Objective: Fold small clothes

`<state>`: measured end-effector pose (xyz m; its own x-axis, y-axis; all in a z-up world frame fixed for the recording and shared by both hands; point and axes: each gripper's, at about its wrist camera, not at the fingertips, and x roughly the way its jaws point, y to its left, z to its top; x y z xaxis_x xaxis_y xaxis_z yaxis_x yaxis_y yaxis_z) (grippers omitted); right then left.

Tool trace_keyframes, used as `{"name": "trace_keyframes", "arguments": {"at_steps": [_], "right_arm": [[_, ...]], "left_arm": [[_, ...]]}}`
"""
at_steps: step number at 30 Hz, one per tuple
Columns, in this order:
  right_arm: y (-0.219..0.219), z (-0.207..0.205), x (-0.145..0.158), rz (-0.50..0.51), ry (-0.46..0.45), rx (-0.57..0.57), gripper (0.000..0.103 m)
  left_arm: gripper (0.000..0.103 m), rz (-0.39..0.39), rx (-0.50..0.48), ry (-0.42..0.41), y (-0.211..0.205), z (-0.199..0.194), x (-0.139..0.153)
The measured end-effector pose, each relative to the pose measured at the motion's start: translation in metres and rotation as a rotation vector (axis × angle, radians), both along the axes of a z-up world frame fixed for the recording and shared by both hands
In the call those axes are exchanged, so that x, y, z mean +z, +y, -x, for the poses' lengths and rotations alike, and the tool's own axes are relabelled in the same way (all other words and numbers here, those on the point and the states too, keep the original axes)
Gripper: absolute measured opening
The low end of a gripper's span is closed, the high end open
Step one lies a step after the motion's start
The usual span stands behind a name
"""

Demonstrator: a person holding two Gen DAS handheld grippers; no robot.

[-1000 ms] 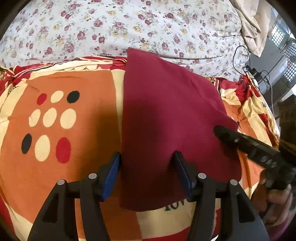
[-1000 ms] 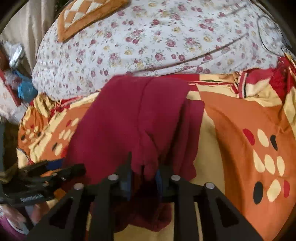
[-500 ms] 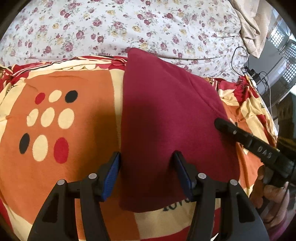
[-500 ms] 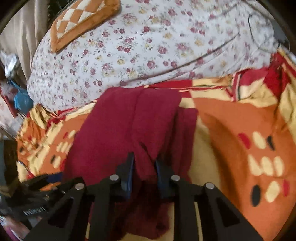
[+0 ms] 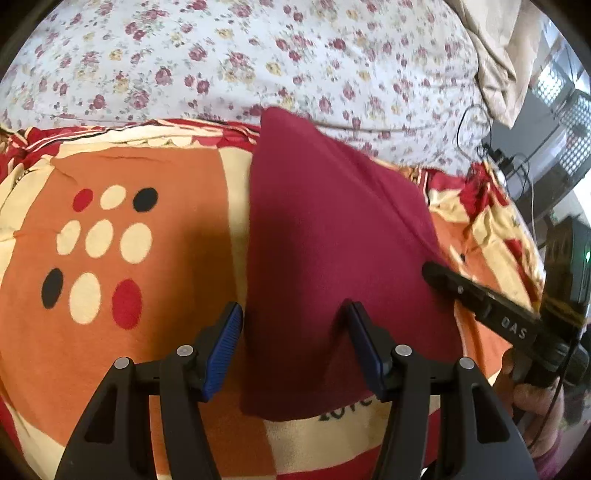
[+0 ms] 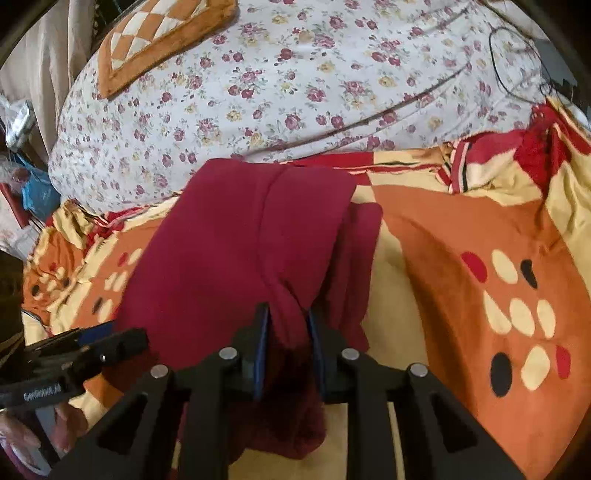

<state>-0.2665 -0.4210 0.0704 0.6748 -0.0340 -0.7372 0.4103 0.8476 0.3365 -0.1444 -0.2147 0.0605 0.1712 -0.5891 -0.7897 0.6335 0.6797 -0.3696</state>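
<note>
A dark red cloth (image 5: pixel 332 236) lies folded lengthwise on an orange patterned blanket (image 5: pixel 155 184). My left gripper (image 5: pixel 293 321) is open and hovers over the cloth's near left edge, holding nothing. My right gripper (image 6: pixel 288 321) is shut on a bunched fold of the red cloth (image 6: pixel 236 251) and lifts that edge; loose cloth hangs below its fingers. The right gripper also shows at the right of the left wrist view (image 5: pixel 436 273), at the cloth's right edge. The left gripper shows at the lower left of the right wrist view (image 6: pixel 122 341).
A white floral sheet (image 5: pixel 229 62) covers the bed beyond the blanket. A checked orange cushion (image 6: pixel 155 33) lies at the far left. Black cables (image 5: pixel 491 147) and a beige cloth (image 5: pixel 506 55) are at the bed's far right edge.
The right gripper has pulled its pinched fold of cloth a little farther, stretching the right edge. The left gripper has stayed open in nearly the same place.
</note>
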Motion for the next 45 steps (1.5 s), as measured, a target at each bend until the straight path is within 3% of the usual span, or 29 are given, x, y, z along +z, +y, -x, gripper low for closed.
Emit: {"name": "trace_keyframes", "arguments": {"at_steps": [1,3,5,8,10,11,12,16,20,22,24,26,30,33,34,35,38,41,45], "right_arm": [[-0.002,0.002,0.002,-0.015,-0.018,-0.011,0.023],[-0.009,0.008,0.009,-0.05,-0.075,-0.057,0.042],[-0.017,0.005,0.015,-0.06,-0.095,-0.085,0.05],[-0.026,-0.016,0.013,-0.046,-0.063,-0.09,0.051],[-0.034,-0.035,0.0,-0.09,-0.041,-0.066,0.051],[-0.036,-0.04,-0.004,-0.111,-0.039,-0.054,0.038],[-0.037,-0.042,-0.007,-0.119,-0.037,-0.049,0.011],[-0.036,-0.027,-0.001,-0.005,-0.031,-0.069,0.01],[-0.043,-0.025,-0.014,-0.028,-0.009,-0.066,0.01],[-0.047,-0.02,-0.011,-0.062,-0.052,-0.066,0.022],[-0.052,-0.014,-0.011,-0.07,-0.049,-0.11,0.077],[-0.056,-0.009,-0.014,-0.101,-0.083,-0.124,0.09],[-0.063,-0.019,-0.03,-0.203,-0.092,-0.061,0.09],[-0.06,-0.038,-0.045,-0.236,-0.092,0.01,0.086],[-0.059,-0.041,-0.048,-0.254,-0.104,0.024,0.077],[-0.059,-0.044,-0.049,-0.283,-0.113,0.031,0.063],[-0.054,-0.044,-0.033,-0.253,-0.116,0.028,0.037],[-0.046,-0.042,-0.011,-0.306,-0.154,0.082,0.035],[-0.01,-0.048,0.007,-0.292,-0.171,0.171,0.034]], "left_arm": [[0.048,0.011,0.014,0.001,0.001,-0.003,0.002],[0.048,0.014,0.029,0.005,0.001,-0.007,0.001],[0.048,0.007,0.034,0.017,-0.001,-0.01,-0.002],[0.048,0.003,0.034,0.029,-0.003,-0.011,-0.007],[0.048,-0.003,0.027,0.022,-0.005,-0.009,-0.008],[0.048,-0.005,0.024,0.018,-0.005,-0.008,-0.008],[0.048,-0.007,0.02,0.017,-0.005,-0.008,-0.007],[0.05,0.028,0.017,0.036,-0.006,-0.016,-0.001],[0.055,0.07,0.02,0.061,-0.014,-0.031,-0.001],[0.057,0.054,0.02,0.089,-0.021,-0.042,-0.009],[0.058,0.061,0.006,0.137,-0.026,-0.05,-0.016],[0.06,0.073,-0.029,0.18,-0.034,-0.058,-0.024],[0.071,0.079,-0.058,0.245,-0.046,-0.066,-0.04],[0.068,0.074,-0.079,0.235,-0.049,-0.065,-0.041],[0.057,0.075,-0.095,0.227,-0.05,-0.063,-0.039],[0.055,0.071,-0.098,0.221,-0.048,-0.062,-0.037],[0.04,0.064,-0.085,0.206,-0.04,-0.059,-0.025],[0.038,0.062,-0.073,0.196,-0.019,-0.052,-0.004],[0.038,0.055,-0.017,0.151,0.023,-0.045,0.017]]}}
